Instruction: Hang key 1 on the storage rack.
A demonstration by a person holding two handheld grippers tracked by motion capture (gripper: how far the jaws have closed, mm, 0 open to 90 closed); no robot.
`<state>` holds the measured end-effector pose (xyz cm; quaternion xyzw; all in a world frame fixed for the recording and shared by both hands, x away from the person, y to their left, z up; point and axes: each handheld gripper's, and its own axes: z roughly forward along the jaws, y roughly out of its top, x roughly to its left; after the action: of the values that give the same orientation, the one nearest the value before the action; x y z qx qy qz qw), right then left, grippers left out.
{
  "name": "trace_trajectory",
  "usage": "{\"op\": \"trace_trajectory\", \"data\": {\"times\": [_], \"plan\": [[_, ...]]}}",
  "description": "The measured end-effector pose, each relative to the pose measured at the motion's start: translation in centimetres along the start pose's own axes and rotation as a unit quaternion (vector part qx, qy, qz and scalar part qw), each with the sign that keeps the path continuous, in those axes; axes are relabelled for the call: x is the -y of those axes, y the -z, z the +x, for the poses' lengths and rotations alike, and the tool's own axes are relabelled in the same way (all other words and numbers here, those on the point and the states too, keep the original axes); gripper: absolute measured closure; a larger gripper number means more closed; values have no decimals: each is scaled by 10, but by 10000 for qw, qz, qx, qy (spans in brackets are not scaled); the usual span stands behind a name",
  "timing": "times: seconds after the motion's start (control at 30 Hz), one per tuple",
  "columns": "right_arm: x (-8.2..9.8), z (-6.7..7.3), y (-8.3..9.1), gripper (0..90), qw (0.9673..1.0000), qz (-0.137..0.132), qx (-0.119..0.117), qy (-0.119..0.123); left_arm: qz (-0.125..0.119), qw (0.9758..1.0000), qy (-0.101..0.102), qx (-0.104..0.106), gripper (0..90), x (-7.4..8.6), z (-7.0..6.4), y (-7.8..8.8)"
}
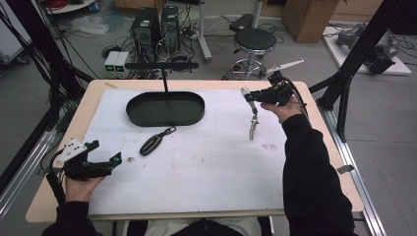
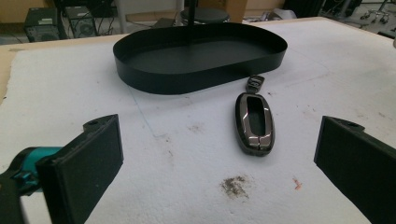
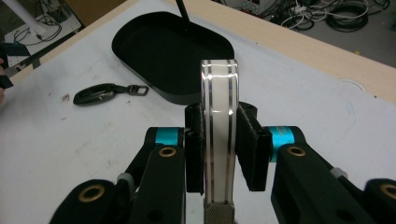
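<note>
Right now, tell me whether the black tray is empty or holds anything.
Empty. The black oval tray shows a bare floor; the key fob lies outside it on the white mat.

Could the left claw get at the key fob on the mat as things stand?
Probably yes. The left claw is open and holds nothing, the key fob lies flat on the mat straight ahead between its jaws, and nothing stands between them; the black tray sits beyond it.

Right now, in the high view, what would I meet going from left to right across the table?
Left gripper → dark key fob → black oval tray → silvery keychain piece hanging from the right gripper.
</note>
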<state>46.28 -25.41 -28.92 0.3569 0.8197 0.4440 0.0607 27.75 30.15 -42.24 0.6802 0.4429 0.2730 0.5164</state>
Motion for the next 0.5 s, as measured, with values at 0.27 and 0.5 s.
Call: {"op": "trace_trajectory", "data": {"times": [0.27,0.5], "plan": [[-14,7,0,746,9999,-122,-54,5,-13,10000,17,31,17,0,1,-1],[-28,11,-1,745,9999,-108,-47,112,-10,10000,12,68,17,0,1,-2]]}}
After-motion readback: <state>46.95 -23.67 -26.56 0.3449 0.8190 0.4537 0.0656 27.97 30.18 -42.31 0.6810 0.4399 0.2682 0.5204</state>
